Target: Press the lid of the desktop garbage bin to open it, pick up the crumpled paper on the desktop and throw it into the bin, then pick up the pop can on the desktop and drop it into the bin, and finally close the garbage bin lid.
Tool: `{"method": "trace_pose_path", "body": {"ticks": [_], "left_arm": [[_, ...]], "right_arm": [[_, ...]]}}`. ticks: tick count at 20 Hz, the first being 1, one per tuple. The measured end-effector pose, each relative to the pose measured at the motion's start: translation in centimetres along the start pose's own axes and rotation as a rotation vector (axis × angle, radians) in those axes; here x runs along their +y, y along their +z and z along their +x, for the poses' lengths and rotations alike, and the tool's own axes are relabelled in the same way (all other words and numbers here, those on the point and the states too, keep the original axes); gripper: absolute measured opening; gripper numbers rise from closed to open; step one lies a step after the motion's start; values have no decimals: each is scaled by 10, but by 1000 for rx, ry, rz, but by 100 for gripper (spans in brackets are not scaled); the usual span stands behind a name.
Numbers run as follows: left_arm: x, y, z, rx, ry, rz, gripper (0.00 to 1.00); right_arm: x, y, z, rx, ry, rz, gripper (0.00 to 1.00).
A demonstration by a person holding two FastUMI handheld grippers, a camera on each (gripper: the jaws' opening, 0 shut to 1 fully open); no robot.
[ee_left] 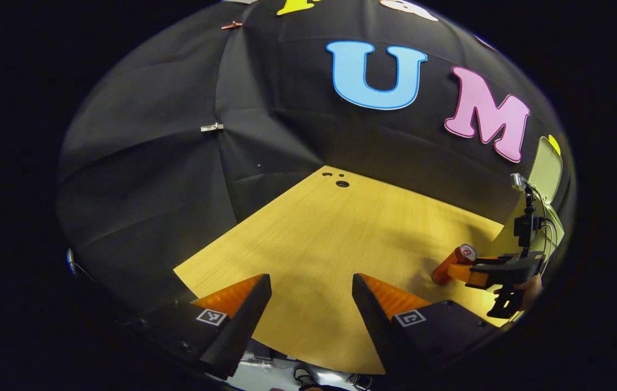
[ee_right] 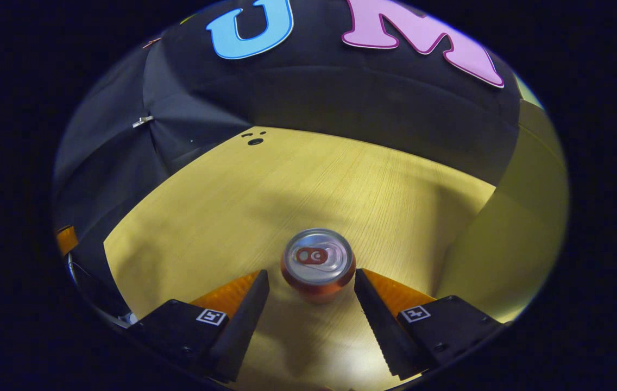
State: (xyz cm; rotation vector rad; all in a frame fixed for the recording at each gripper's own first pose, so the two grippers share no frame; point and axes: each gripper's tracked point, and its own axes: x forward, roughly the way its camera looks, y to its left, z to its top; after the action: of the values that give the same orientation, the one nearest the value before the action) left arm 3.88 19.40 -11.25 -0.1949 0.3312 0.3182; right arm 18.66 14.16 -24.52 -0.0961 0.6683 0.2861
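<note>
- The pop can [ee_right: 318,264] stands upright on the wooden desktop [ee_right: 297,184], its silver top with a red tab facing the right gripper view; no readable writing shows on it.
- The right gripper [ee_right: 312,282] is spread wide with the can between its fingertips, a gap on each side, so nothing is grasped.
- Bare desktop stretches behind the can to the black cloth wall [ee_right: 341,98]; a pale green surface [ee_right: 509,228] rises close at the right.
- In the left gripper view the left gripper [ee_left: 312,285] hangs open and empty above bare wood, near the front edge.
- There the can [ee_left: 452,263] sits far right, beside the other gripper.
</note>
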Motion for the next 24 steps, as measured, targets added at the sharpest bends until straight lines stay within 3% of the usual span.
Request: {"method": "trace_pose_path", "body": {"ticks": [7, 8, 10, 12, 24], "left_arm": [[-11, -2, 4, 15, -16, 2, 96], [-13, -1, 3, 15, -19, 9, 96], [-17, 0, 4, 17, -32, 17, 96], [-23, -2, 3, 21, -49, 26, 96], [-59, -9, 3, -6, -163, 129, 96]], "right_arm": [[-2, -3, 19, 17, -13, -32, 100], [-3, -3, 20, 14, -19, -37, 98], [-2, -2, 19, 13, -6, -43, 84], [-1, -3, 17, 17, 0, -60, 82], [5, 85, -79, -218, 39, -70, 82]]}}
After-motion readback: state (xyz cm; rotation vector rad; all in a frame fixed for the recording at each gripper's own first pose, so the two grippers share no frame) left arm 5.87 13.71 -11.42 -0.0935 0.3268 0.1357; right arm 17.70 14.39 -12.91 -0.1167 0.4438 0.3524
